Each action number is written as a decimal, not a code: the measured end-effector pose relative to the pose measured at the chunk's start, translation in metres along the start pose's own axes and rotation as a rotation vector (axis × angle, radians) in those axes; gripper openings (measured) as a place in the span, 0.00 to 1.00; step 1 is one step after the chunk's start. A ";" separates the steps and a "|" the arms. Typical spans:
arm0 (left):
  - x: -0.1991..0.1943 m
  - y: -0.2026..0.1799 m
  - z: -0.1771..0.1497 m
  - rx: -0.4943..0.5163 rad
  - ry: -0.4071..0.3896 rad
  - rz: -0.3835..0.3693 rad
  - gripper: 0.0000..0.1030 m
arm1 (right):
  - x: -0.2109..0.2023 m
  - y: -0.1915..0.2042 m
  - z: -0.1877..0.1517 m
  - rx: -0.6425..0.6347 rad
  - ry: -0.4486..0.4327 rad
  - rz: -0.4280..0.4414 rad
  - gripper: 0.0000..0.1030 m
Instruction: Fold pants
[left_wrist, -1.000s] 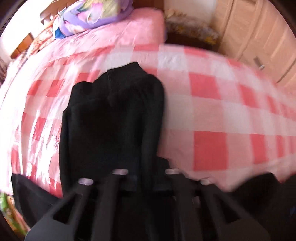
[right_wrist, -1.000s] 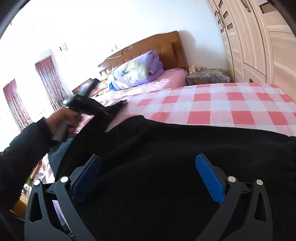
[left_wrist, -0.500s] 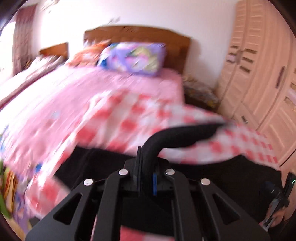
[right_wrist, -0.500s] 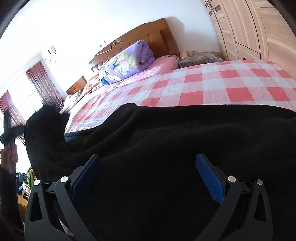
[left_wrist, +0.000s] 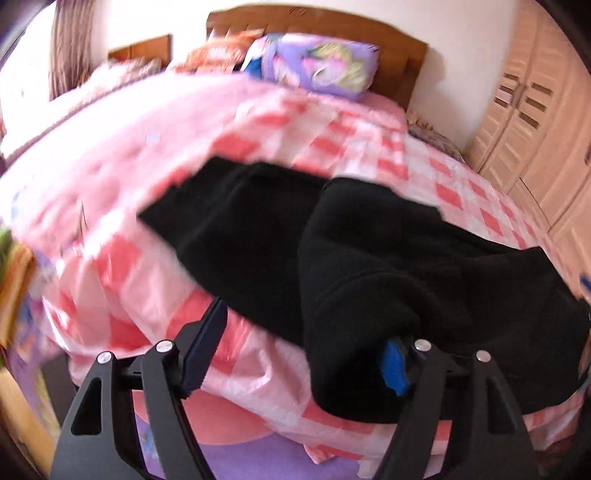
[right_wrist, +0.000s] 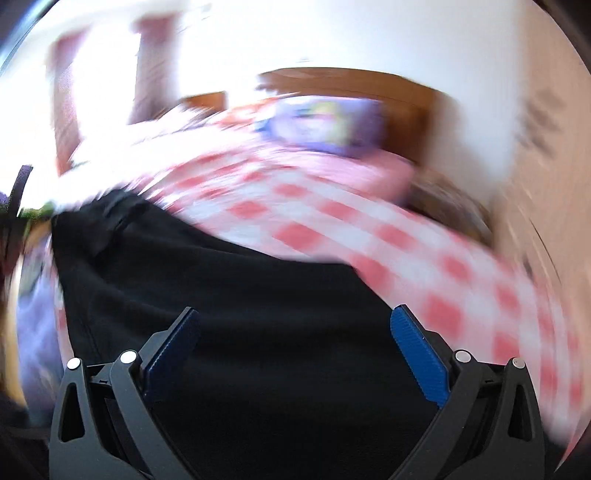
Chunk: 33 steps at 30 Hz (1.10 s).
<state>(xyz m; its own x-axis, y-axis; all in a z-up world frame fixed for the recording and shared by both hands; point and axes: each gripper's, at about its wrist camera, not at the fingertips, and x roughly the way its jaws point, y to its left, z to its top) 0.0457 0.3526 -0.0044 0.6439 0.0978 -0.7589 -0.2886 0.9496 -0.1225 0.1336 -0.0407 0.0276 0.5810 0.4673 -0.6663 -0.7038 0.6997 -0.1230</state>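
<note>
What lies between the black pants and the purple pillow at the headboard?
In the left wrist view, only pink checked bedspread separates the black pants from the purple pillow.

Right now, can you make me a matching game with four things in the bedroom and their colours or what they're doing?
Things:
1. pants
2. bedsheet
3. pillow
4. left gripper

Colours or states:
A. purple with a cartoon print
B. open, with black cloth draped over one finger
C. black
D. pink and white checks

Pairs: 1-C, 2-D, 3-A, 4-B
</note>
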 end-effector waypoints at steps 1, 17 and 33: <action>-0.005 -0.006 0.000 0.026 -0.014 0.006 0.81 | 0.020 0.006 0.013 -0.059 0.040 0.066 0.96; -0.014 -0.034 -0.011 0.379 0.018 0.108 0.85 | 0.135 0.056 0.057 -0.339 0.287 0.462 0.55; 0.036 -0.119 -0.010 0.643 0.170 -0.030 0.87 | 0.119 0.076 0.045 -0.367 0.210 0.340 0.34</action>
<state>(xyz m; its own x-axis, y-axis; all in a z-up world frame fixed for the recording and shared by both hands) 0.0963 0.2397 -0.0240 0.5088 0.0705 -0.8580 0.2414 0.9450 0.2208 0.1676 0.0928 -0.0282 0.2275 0.4904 -0.8413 -0.9563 0.2755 -0.0980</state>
